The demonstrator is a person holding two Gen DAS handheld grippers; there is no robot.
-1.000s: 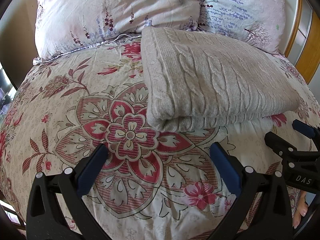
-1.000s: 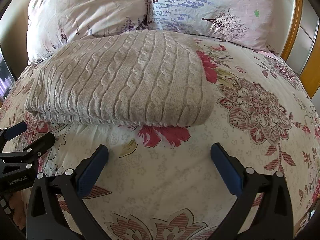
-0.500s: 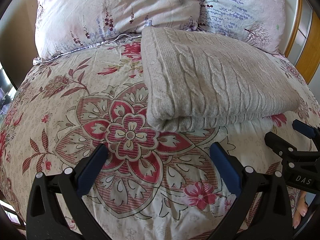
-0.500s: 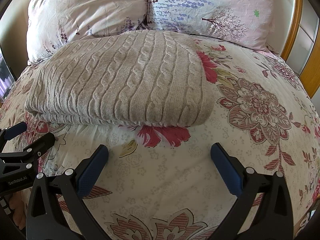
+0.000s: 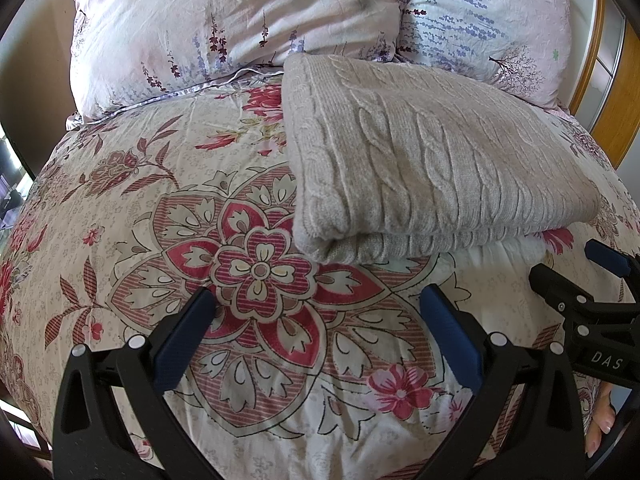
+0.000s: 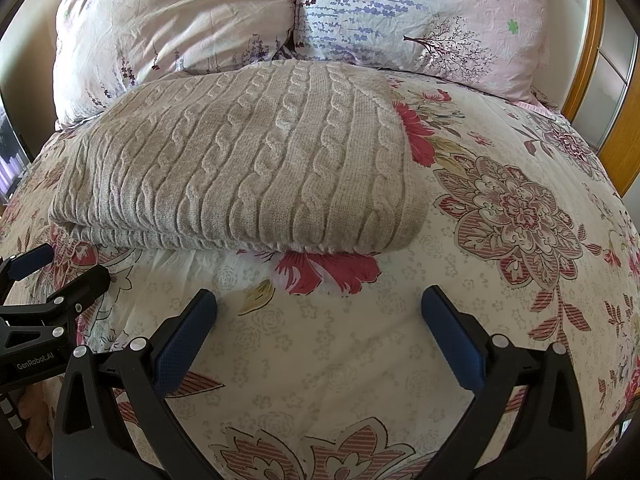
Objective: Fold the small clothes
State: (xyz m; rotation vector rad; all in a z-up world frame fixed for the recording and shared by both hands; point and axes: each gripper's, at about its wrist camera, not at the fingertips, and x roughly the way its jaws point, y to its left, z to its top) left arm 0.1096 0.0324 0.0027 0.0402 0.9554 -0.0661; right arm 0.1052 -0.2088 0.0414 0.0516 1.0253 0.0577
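- Because the cable-knit sweater (image 6: 240, 164) is thick, soft wool-like cloth, it will likely sag and drape from wherever it is pinched, not hold its shape; it looks moderately heavy for a garment.
- It lies folded into a neat rectangle on the floral bedspread (image 5: 160, 240), its far edge close to the two pillows (image 6: 180, 20).
- Its near edge shows stacked layers, the rounded fold at the left front corner (image 5: 320, 244) in the left view.
- Left gripper (image 5: 316, 328): jaws spread wide, holding nothing, hovering over the bedspread short of the sweater.
- Right gripper (image 6: 318, 322): jaws equally wide apart, empty, near the front edge but apart from it.
- Best hold, I judge: pinch through all layers at the two near corners, since a single layer would peel away and undo the fold.
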